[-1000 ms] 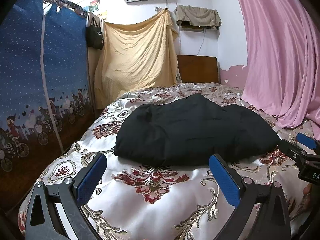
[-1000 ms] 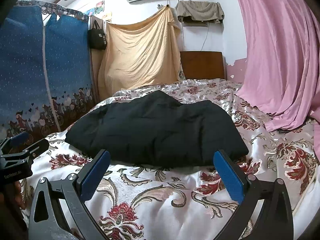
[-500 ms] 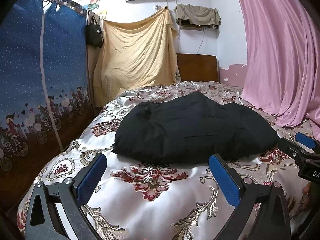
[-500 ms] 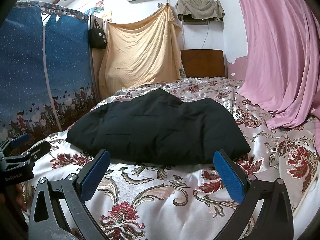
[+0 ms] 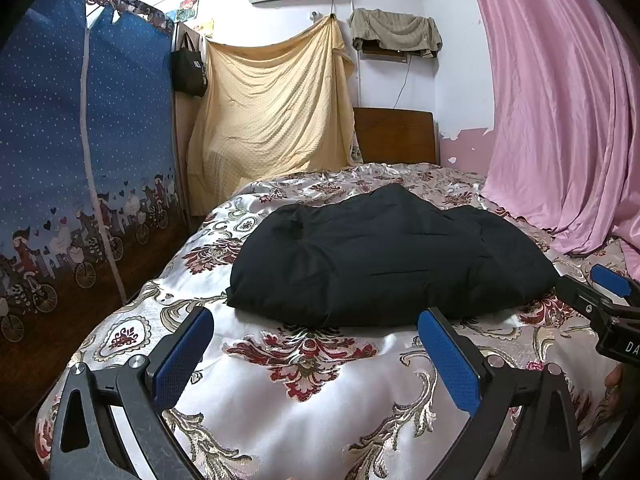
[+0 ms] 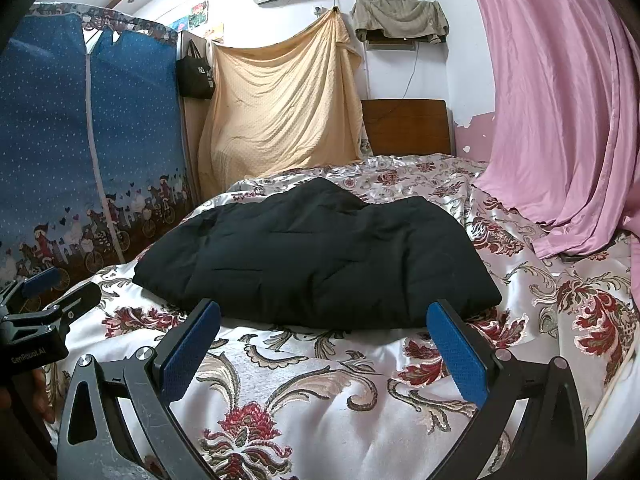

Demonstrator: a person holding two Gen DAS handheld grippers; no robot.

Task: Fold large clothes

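Observation:
A large black padded garment (image 5: pixel 384 256) lies folded in a thick bundle on the bed's floral satin cover (image 5: pixel 304 364); it also shows in the right wrist view (image 6: pixel 320 256). My left gripper (image 5: pixel 316 344) is open and empty, held above the cover just short of the garment's near edge. My right gripper (image 6: pixel 324 340) is open and empty too, close to the garment's near edge. Each gripper shows at the side of the other's view: the right one (image 5: pixel 604 300) and the left one (image 6: pixel 40 304).
A blue fabric wardrobe (image 5: pixel 72 168) stands along the bed's left side. A pink curtain (image 5: pixel 560 112) hangs on the right and drapes onto the bed. A yellow sheet (image 5: pixel 272 128) and a wooden headboard (image 5: pixel 396 136) are at the far end.
Both grippers have drawn back and risen slightly, so the garment sits a little farther off. The garment has not moved and the jaws stay open.

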